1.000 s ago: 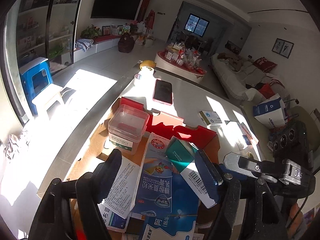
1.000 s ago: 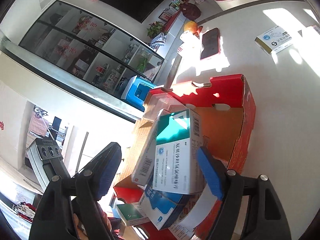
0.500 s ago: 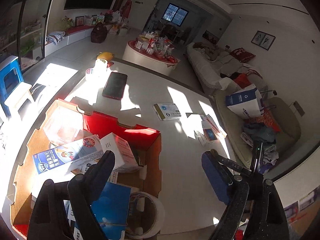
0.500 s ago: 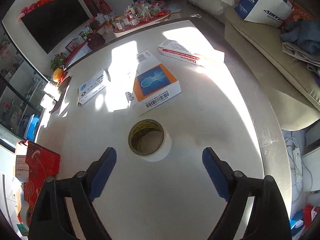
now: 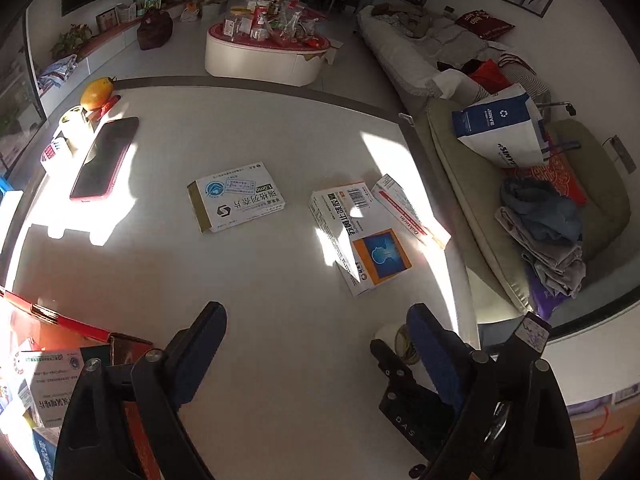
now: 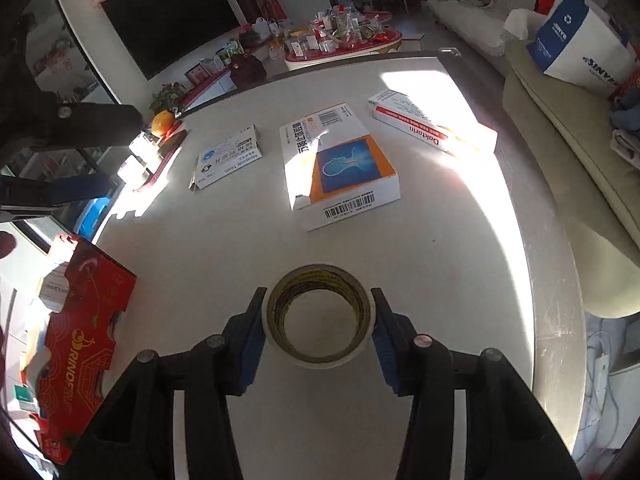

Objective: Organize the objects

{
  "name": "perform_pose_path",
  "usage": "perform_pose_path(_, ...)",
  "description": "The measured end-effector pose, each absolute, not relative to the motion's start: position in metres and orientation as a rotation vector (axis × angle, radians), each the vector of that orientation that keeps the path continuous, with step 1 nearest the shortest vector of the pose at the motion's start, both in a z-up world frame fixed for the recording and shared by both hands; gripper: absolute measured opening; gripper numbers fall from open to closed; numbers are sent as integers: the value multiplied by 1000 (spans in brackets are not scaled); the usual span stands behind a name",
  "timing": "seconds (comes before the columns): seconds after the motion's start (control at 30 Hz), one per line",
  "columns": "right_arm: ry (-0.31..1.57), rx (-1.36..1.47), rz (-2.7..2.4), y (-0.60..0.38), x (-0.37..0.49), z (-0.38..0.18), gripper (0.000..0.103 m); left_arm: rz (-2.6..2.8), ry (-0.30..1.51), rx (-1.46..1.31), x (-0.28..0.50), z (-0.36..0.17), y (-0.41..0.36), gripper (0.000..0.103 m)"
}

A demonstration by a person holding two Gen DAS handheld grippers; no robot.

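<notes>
Right gripper (image 6: 318,320) has just closed its jaws onto the tape roll (image 6: 318,316), left gripper (image 5: 316,344) spread empty — the box (image 6: 76,320) comes next, I'd say.

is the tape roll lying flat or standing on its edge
Lying flat: the pale, round tape roll shows its open core facing up from the white table.

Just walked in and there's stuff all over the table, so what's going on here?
A person is tidying the white table with a handheld gripper in each hand. The right gripper has just been closing, and its pads now press on both sides of a roll of tape lying flat. The left gripper hangs open over bare tabletop, holding nothing. Three medicine boxes lie loose on the table, and a red cardboard box at the left edge already holds several packets.
</notes>
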State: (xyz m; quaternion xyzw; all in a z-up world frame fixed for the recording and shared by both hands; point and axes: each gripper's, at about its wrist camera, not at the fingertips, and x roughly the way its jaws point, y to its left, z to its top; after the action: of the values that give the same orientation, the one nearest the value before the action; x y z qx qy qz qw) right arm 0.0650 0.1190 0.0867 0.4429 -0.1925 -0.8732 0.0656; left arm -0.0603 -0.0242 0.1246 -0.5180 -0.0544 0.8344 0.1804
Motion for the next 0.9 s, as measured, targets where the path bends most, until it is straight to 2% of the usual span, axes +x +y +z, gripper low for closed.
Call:
perform_pose_path(0.03,-655,1308,-2610,128,78,89,48,2374,-121,-1478,-72,115,-10,94)
perform_pose_path(0.1,-670,1280,-2615,136,103,94,48,2399,-64,-1536,-95,97,21,94)
perform_pose_path(0.3,-847,1238,-2569,161,156,93,48,2434,-78,-1671,-141,51,83,94)
perform_pose_path(0.37,-916,1218,-2550,168,165,92,48,2466,-34,-1708,-149,41,95,94)
perform_pose_path(0.4,-940,1207,-2544,169,167,91,48,2472,-14,-1729,-151,35,100,101)
perform_pose_path(0.43,-961,1197,-2539,170,168,90,48,2482,-31,-1722,-152,34,102,102)
perform_pose_path(0.57,-1012,1175,-2517,173,174,84,48,2459,45,-1841,-156,12,110,102)
perform_pose_path(0.67,-1020,1167,-2515,175,173,83,48,2501,60,-1789,-153,14,111,103)
perform_pose_path(0.73,-1036,1152,-2522,178,176,83,48,2501,82,-1741,-147,17,110,99)
perform_pose_path(0.77,-1059,1147,-2521,179,176,82,48,2515,99,-1676,-141,23,108,86)
perform_pose_path(0.8,-1085,1143,-2516,181,178,81,48,2505,103,-1636,-135,26,106,83)
perform_pose_path(0.9,-1137,1139,-2499,183,183,79,48,2458,38,-1557,-111,37,88,83)
